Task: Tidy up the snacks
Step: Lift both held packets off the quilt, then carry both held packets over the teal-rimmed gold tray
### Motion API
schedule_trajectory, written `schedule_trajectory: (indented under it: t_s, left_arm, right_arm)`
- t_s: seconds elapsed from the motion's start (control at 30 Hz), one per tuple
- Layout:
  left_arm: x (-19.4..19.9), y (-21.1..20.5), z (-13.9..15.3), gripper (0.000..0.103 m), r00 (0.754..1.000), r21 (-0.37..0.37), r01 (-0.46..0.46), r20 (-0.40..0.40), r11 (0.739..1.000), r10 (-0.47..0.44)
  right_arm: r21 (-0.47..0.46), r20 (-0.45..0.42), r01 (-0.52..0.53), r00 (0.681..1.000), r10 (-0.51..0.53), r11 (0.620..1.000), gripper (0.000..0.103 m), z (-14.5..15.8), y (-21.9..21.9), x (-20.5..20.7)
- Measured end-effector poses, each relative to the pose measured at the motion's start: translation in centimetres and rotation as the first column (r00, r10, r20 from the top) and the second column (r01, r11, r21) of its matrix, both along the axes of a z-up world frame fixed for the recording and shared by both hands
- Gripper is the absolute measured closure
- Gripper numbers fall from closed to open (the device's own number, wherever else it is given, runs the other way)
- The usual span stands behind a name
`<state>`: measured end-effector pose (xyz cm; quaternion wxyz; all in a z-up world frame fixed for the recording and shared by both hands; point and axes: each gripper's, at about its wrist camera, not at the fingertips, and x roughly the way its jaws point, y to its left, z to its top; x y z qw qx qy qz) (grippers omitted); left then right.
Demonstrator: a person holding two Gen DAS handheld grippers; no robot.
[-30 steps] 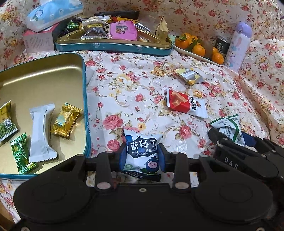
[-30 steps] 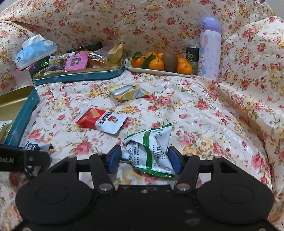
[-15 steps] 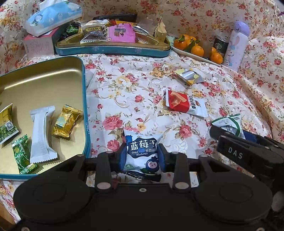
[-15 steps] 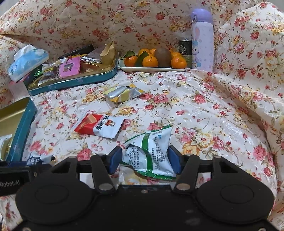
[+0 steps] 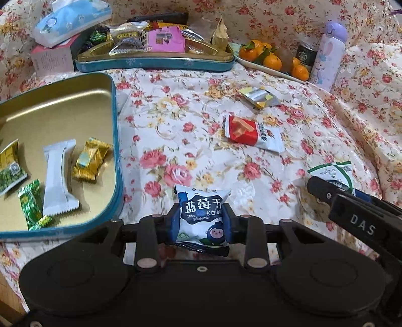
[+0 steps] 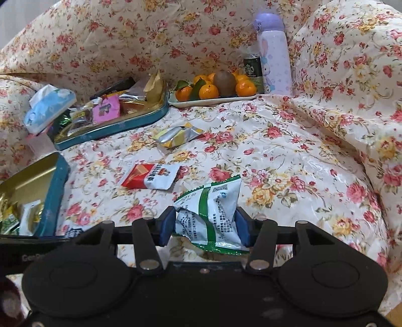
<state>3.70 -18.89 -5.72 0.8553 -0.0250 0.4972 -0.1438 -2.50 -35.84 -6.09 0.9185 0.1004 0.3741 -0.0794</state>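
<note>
A blue-and-white dried blueberry packet [image 5: 201, 201] stands between the blue pads of my left gripper [image 5: 200, 223]. Its jaws are closing and the pads press on the packet's sides. My right gripper [image 6: 204, 226] has its jaws closing on a crumpled green-and-white packet [image 6: 213, 201], pinched and raised a little off the cloth. The gold tin with a teal rim [image 5: 62, 113] lies at the left and holds several wrapped sweets. On the floral cloth between lie a red-and-white packet [image 5: 251, 133] and a silver-yellow packet [image 5: 258, 96].
At the back sit a second teal tin [image 5: 155, 63] heaped with snacks, a tissue pack [image 5: 70, 20], a plate of oranges [image 5: 271, 60], a dark can [image 5: 305, 52] and a purple bottle [image 5: 326, 57]. The cloth rises in folds at the right.
Both pairs of pads have drawn in against their packets. The right gripper has risen slightly and rolled, taking the green-and-white packet with it. The left gripper has stayed in place.
</note>
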Motion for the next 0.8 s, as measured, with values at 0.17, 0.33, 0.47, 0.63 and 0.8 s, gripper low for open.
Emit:
schedule_trajectory:
  t_s: [0.17,0.33,0.47,0.63,0.8]
  left_arm:
    - [-1.2,-0.1,0.3,0.062,1.0,0.024,0.008,-0.012,1.0,-0.008]
    - [-2.4,0.1,0.6,0.062,1.0,0.042,0.013,-0.02,0.999,-0.012]
    - [-3.3,0.6,1.0,0.062,1.0,0.043,0.012,-0.021,0.999,-0.012]
    - [-4.6,1.3,1.6,0.062,1.0,0.067,0.017,-0.008,0.998,-0.016]
    - [-6.3,2.5,2.0,0.062,1.0,0.092,0.018,-0.002,0.996,-0.018]
  right_arm:
    - [-0.018,0.006,-0.026,1.0,0.026,1.0,0.05,0.6,1.2,-1.8]
    - [-0.02,0.0,-0.047,0.999,0.047,0.999,0.05,0.8,2.1,-3.4]
    - [-0.026,0.004,-0.064,0.998,0.064,0.998,0.05,1.3,2.7,-4.8]
    - [-0.029,0.008,-0.088,0.996,0.088,0.996,0.05,2.1,3.6,-6.3]
    - [-0.029,-0.006,-0.14,0.99,0.14,0.99,0.05,2.5,5.0,-7.9]
